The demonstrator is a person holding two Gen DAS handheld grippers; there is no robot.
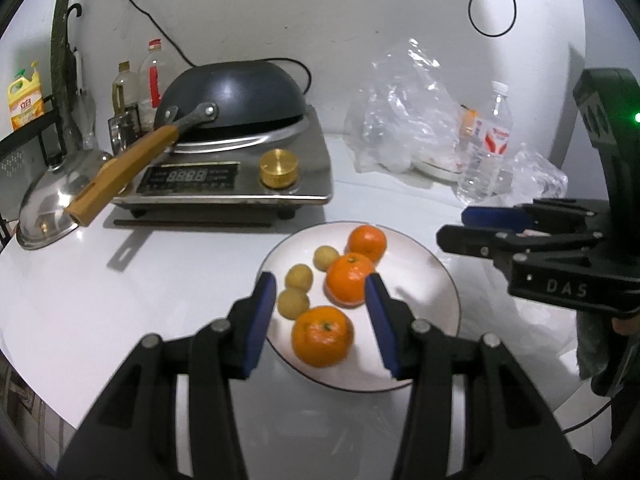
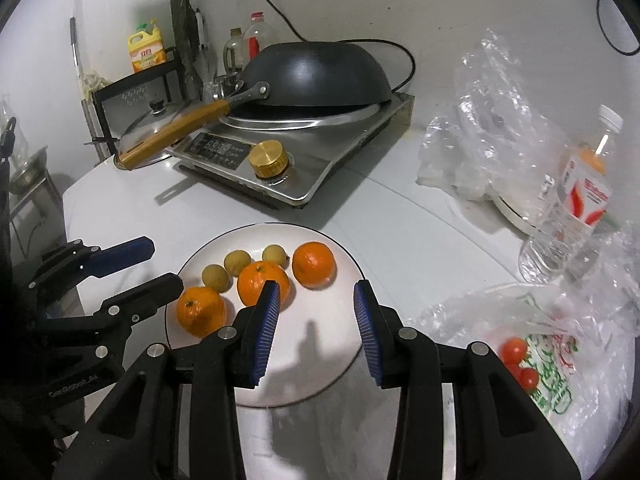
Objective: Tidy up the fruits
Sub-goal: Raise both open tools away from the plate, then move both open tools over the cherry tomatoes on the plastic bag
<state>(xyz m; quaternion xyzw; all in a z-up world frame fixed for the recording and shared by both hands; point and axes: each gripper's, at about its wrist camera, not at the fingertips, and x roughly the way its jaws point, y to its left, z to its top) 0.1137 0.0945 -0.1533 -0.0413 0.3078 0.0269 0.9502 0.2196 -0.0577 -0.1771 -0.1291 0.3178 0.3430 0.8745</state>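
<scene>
Fruits, three oranges and three small yellow-brown ones, sit together on a white plate [image 1: 436,280] at the near edge of a white counter [image 1: 160,280]. In the left wrist view, the nearest orange [image 1: 322,336] lies at about six o'clock on the plate, a second orange [image 1: 350,279] near the centre, a third orange [image 1: 367,242] at twelve o'clock; the small fruits [image 1: 298,278] cluster toward nine o'clock. The left gripper [image 1: 320,318] hovers over the plate, its blue-padded jaws apart and holding nothing. The right gripper [image 2: 316,328] (seen from its own camera) hangs over the plate's bare half, jaws likewise parted and empty. At four o'clock in that view, small red tomatoes [image 2: 516,354] lie in a printed plastic bag [image 2: 556,364]. Behind, an upturned wok [image 1: 236,96] rests on an induction cooker [image 1: 240,176].
</scene>
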